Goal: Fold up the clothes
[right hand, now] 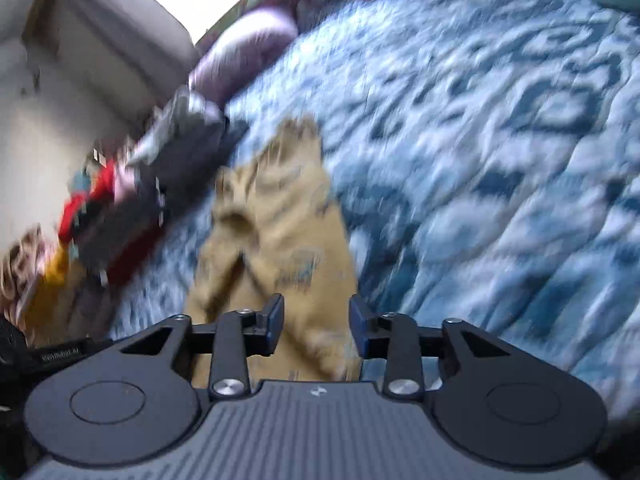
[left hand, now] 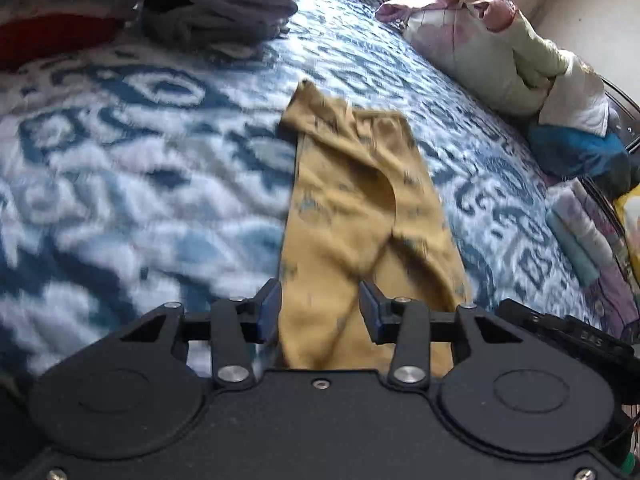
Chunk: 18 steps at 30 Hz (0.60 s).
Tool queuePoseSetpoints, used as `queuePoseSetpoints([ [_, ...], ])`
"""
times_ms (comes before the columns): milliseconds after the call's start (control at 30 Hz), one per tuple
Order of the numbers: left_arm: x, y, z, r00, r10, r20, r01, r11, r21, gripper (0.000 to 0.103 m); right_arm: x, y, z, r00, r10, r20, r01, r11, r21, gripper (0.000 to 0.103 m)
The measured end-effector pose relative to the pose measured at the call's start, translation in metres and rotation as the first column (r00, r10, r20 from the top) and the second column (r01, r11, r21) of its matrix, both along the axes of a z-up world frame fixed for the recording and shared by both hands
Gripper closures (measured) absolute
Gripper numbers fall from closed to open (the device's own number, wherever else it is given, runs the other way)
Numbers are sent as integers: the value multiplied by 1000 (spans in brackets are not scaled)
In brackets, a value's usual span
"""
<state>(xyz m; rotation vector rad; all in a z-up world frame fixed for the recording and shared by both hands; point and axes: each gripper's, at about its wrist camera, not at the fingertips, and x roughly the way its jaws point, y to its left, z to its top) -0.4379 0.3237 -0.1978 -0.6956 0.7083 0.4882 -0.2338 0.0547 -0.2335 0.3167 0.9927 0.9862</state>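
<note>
A mustard garment [left hand: 352,200] with a faint bluish print lies lengthwise on the blue-and-white patterned bed cover [left hand: 140,160]. It is creased, and its far corner is turned over. My left gripper [left hand: 319,292] is open at the garment's near end, with cloth lying between and under its fingers. In the right wrist view the same garment [right hand: 288,232] stretches away over the bed cover [right hand: 480,160]. My right gripper [right hand: 316,304] is open too, its fingers either side of the near cloth. Both views are motion-blurred.
A grey clothes heap [left hand: 216,12] and a red item [left hand: 48,36] sit at the far left. A white-and-pink bundle [left hand: 480,48], blue cloth [left hand: 580,152] and a folded stack [left hand: 580,232] line the right edge. A mixed clothes pile [right hand: 120,200] and a purple pillow [right hand: 248,48] lie near the wall.
</note>
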Motion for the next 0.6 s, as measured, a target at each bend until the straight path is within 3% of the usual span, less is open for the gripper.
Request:
queuePoseSetpoints([
  [33, 7, 6, 0, 1000, 3, 3, -3, 1000, -5, 62, 6, 1, 2, 1000, -9, 10, 8, 1000, 12, 57],
  [100, 21, 17, 0, 1000, 10, 10, -10, 1000, -14, 62, 18, 8, 0, 1000, 6, 12, -6, 1000, 31, 41],
  [300, 65, 56, -7, 997, 77, 30, -74, 994, -86, 62, 34, 35, -9, 998, 43, 48, -43, 999, 11, 41],
  [600, 101, 108, -19, 974, 223, 46, -214, 965, -150, 63, 23, 58, -9, 982, 89, 169, -87, 996, -20, 45],
])
